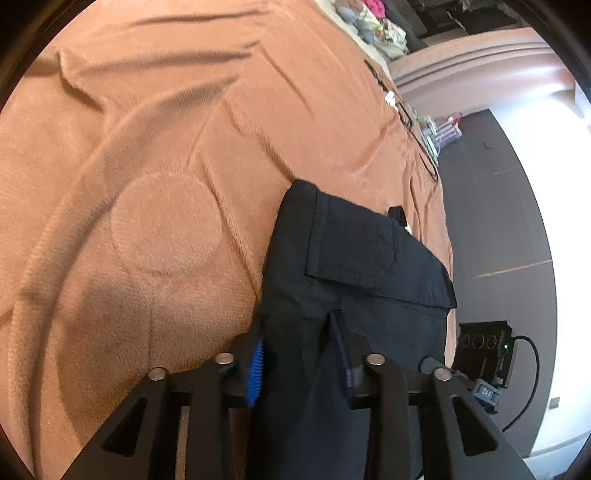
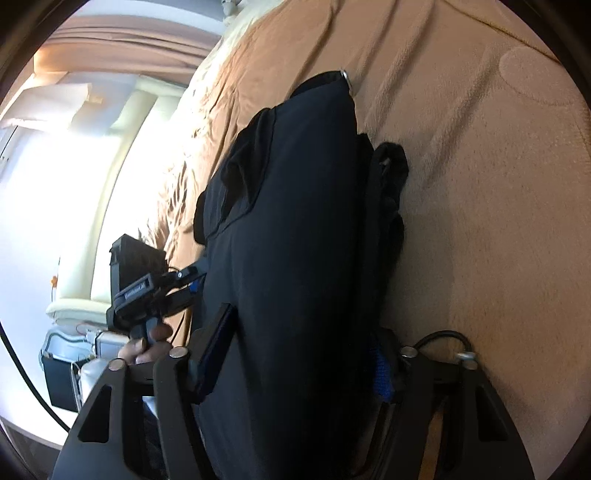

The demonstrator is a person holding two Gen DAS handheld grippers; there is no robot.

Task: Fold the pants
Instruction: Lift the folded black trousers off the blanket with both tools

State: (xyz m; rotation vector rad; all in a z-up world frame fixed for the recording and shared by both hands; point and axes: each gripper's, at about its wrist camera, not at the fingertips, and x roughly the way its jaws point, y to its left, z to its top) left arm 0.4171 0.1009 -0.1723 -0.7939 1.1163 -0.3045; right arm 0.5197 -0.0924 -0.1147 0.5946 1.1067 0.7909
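The black pants [image 1: 354,266] hang bunched over the tan blanket [image 1: 166,166] of a bed. In the left wrist view my left gripper [image 1: 301,354] is shut on the pants, with fabric running between its blue pads [image 1: 255,365]; a pocket flap shows above. In the right wrist view my right gripper [image 2: 299,362] is shut on a thick fold of the pants [image 2: 295,229], which fill the gap between its fingers. The left gripper [image 2: 181,284], held by a hand, shows at the pants' left edge in that view.
The blanket [image 2: 480,184] covers the bed on both sides of the pants. A black box with a cable [image 1: 484,347] stands on the dark floor beside the bed. A heap of clothes [image 1: 369,18] lies at the far end. A bright window [image 2: 55,177] is at the left.
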